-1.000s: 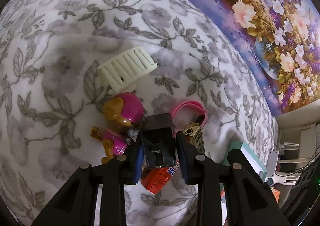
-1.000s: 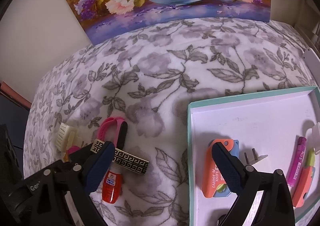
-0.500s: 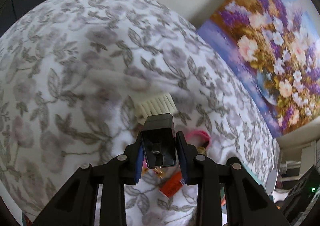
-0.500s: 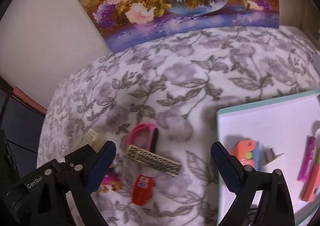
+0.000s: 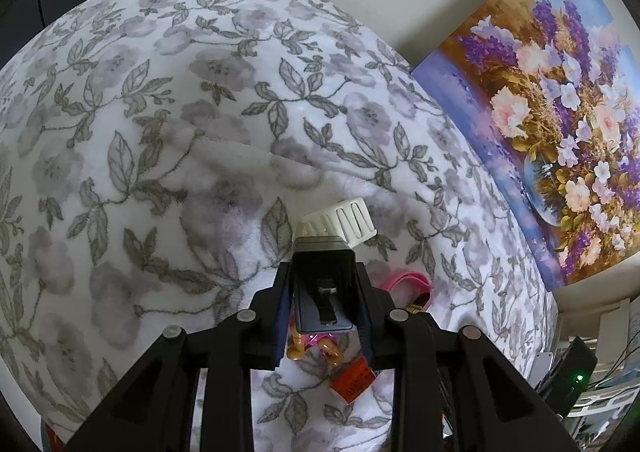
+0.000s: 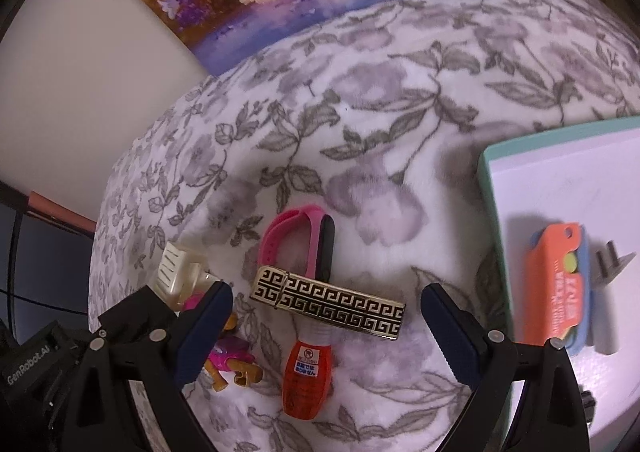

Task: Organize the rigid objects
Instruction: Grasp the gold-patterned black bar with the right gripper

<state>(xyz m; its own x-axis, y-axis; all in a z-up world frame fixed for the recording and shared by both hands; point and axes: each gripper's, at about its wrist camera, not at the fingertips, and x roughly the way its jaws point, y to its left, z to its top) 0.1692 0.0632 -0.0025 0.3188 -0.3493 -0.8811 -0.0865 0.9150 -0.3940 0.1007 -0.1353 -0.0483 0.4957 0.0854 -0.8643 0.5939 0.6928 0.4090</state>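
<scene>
Black rectangular block (image 5: 323,288) sits pinched between the left gripper (image 5: 323,316)'s fingers, long axis pointing forward, raised above the floral blanket (image 5: 160,139). Right gripper (image 6: 326,316) hovers spread wide over a gold-and-black patterned bar (image 6: 328,303) lying crosswise; Japanese print marks the red bottle (image 6: 307,382) beneath it.

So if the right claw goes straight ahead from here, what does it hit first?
Most likely the gold-and-black patterned bar, which lies crosswise between the open right claw fingers, over the red bottle neck. Depth is unclear, so the red bottle could come first.
</scene>
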